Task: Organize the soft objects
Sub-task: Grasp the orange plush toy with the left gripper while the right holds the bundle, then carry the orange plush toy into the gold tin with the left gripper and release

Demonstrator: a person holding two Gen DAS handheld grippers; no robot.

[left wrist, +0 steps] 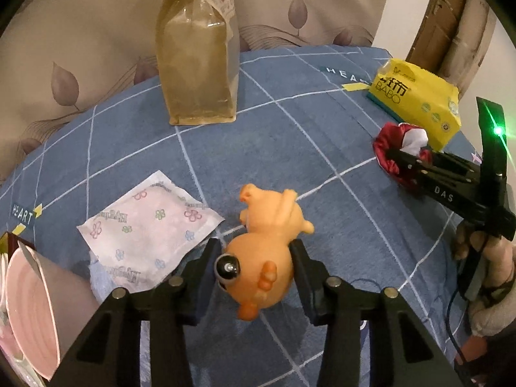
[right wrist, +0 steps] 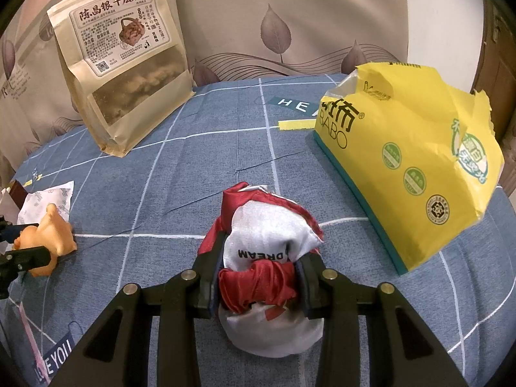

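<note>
An orange rubber toy animal (left wrist: 274, 222) with a bulging eye lies on the blue checked cover (left wrist: 290, 148). My left gripper (left wrist: 256, 245) is shut on its head, one pad against each side. The right wrist view shows the same toy (right wrist: 48, 238) at the far left, held by black fingers. A red and white cloth bundle (right wrist: 267, 225) printed DREAM sits in my right gripper (right wrist: 262, 254), whose pads squeeze its red middle. In the left wrist view that bundle (left wrist: 400, 135) and the right gripper (left wrist: 406, 161) are at the right edge, with a person's hand (left wrist: 490, 258) behind.
A tall brown snack bag (left wrist: 200, 74) stands at the back by the leaf-print curtain. A yellow tissue pack (right wrist: 409, 161) lies to the right of the bundle. A flat flower-print packet (left wrist: 145, 229) lies left of the toy. A pink ribbed bowl (left wrist: 29, 306) is at the left edge.
</note>
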